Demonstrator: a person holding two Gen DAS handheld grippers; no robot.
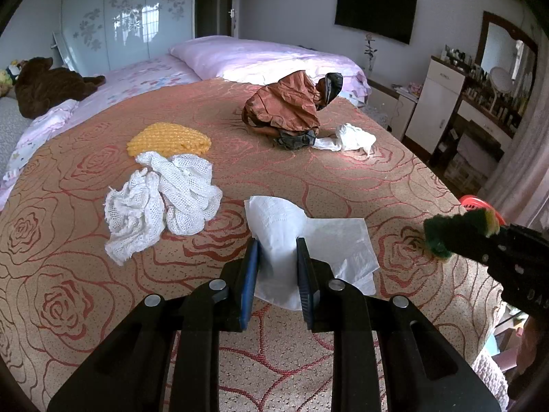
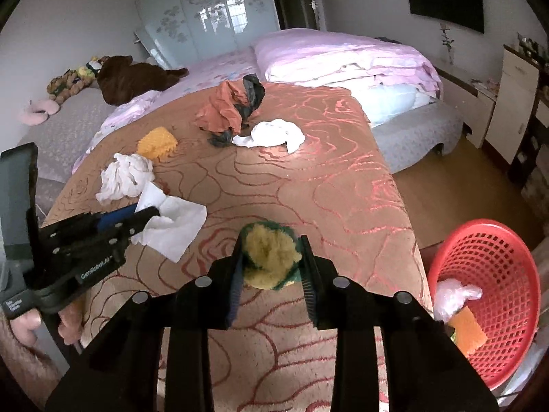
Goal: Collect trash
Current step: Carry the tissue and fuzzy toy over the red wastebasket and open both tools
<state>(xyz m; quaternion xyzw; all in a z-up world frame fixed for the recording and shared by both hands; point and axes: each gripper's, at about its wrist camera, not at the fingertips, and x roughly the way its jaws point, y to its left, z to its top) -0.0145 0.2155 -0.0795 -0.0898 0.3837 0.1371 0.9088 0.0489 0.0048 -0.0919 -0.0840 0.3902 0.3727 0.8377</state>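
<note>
My left gripper point(image 1: 277, 242) has its fingers around a white paper tissue point(image 1: 329, 240) that lies on the rose-patterned bed cover; the jaws stand apart and I cannot tell if they pinch it. The left gripper point(image 2: 144, 211) and the tissue point(image 2: 175, 223) also show in the right wrist view. My right gripper point(image 2: 271, 240) is shut on a yellow-and-green sponge point(image 2: 271, 257), held above the cover; the sponge also shows in the left wrist view point(image 1: 459, 228). A red mesh basket point(image 2: 494, 264) stands by the bed's right edge and holds a white bag and an orange sponge.
On the cover lie white mesh wrap point(image 1: 161, 199), a yellow foam net point(image 1: 168, 139), a crumpled brown-and-black bag point(image 1: 291, 106) and a white cloth point(image 1: 353, 137). Pink bedding point(image 1: 260, 55) lies behind. A dresser point(image 1: 435, 103) stands at the right.
</note>
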